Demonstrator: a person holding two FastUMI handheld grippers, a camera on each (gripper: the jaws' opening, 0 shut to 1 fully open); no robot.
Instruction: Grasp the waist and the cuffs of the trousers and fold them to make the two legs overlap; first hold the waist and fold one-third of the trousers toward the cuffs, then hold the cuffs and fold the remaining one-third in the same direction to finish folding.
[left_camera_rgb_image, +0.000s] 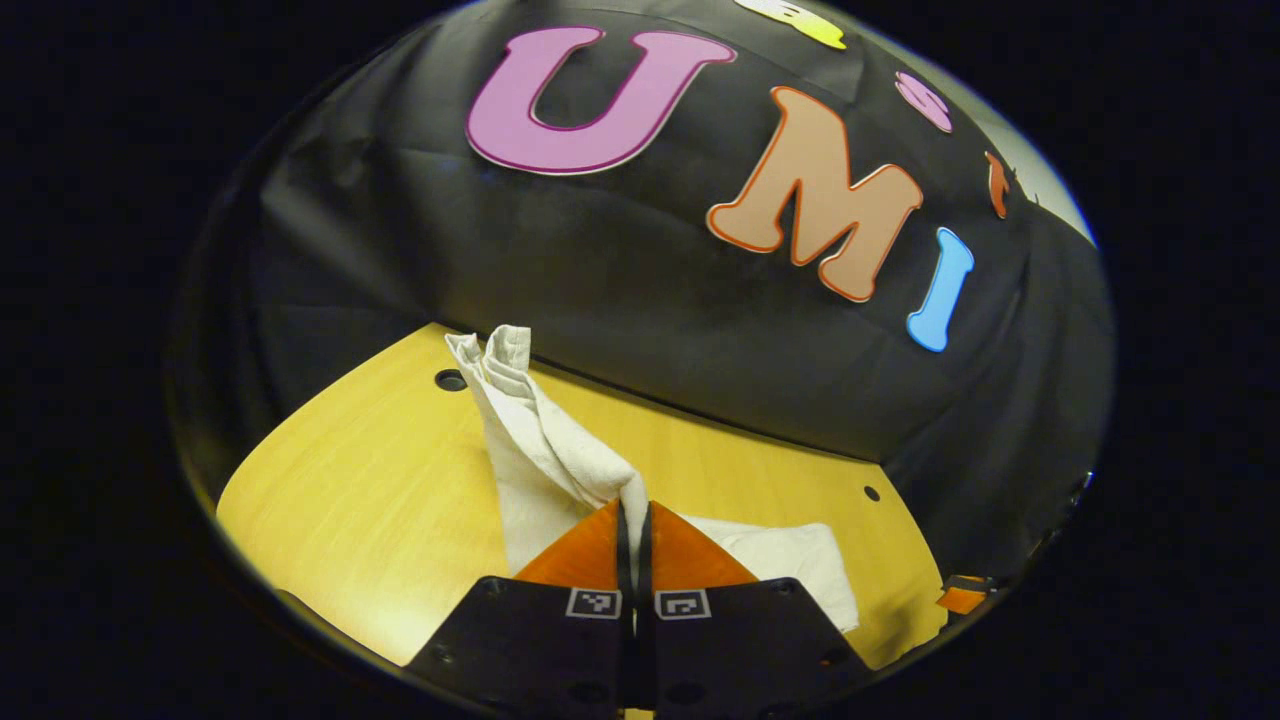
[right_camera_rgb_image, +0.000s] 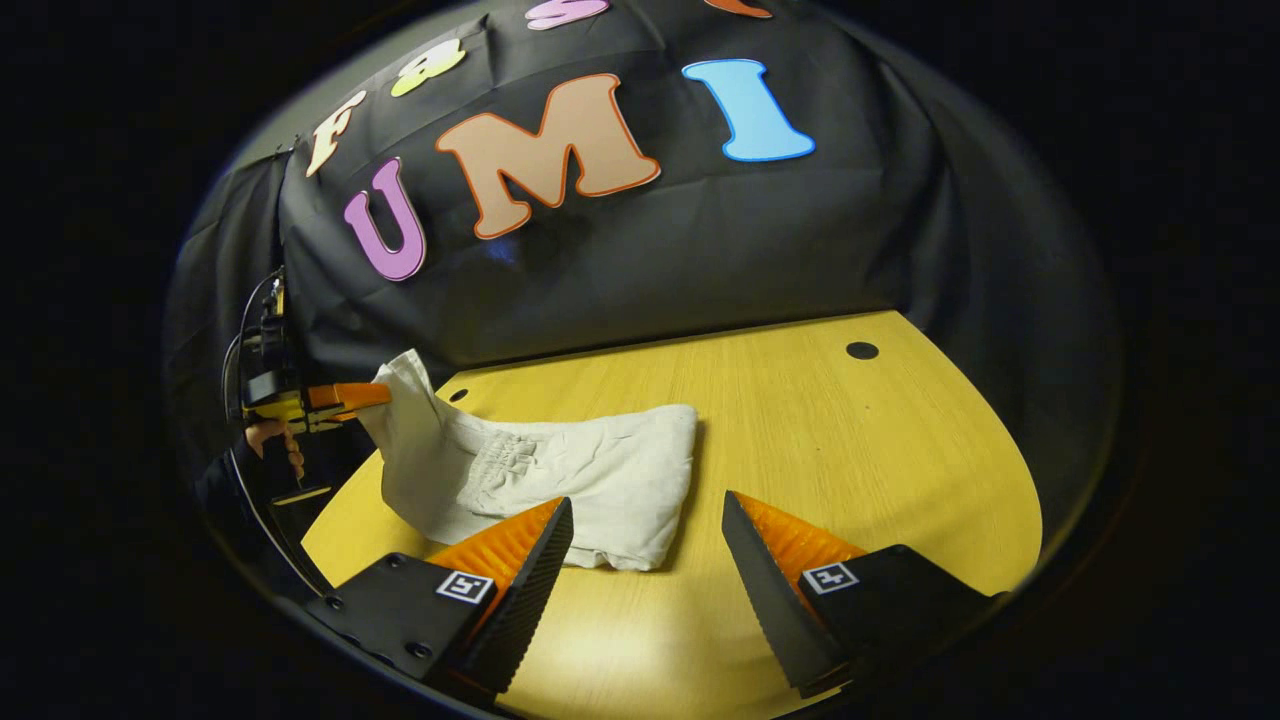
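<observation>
Surface: yellow wooden table (right_camera_rgb_image: 850, 450) against the black booth wall.
Right gripper (right_camera_rgb_image: 645, 545): fingers spread wide, nothing held, low in frame.
Trousers (right_camera_rgb_image: 560, 480): bunched at centre, partly folded.
Left gripper (left_camera_rgb_image: 634, 530): pinched on a raised trouser end, centre bottom.
Progress: judged mid-fold; final third unfinished.
Hidden: waist or cuff cannot be told.

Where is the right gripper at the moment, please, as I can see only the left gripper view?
Observer: The right gripper hangs open above the yellow wooden table, near the crumpled off-white cloth trousers, gripping nothing.
Operator: Thank you. How much of the trousers is off the table?
Observer: One end, pinched by the left gripper, is raised; the rest lies on the table.
Operator: Can you see the waist?
Observer: A gathered, elastic-looking band shows mid-cloth, on the part lying flat.
</observation>
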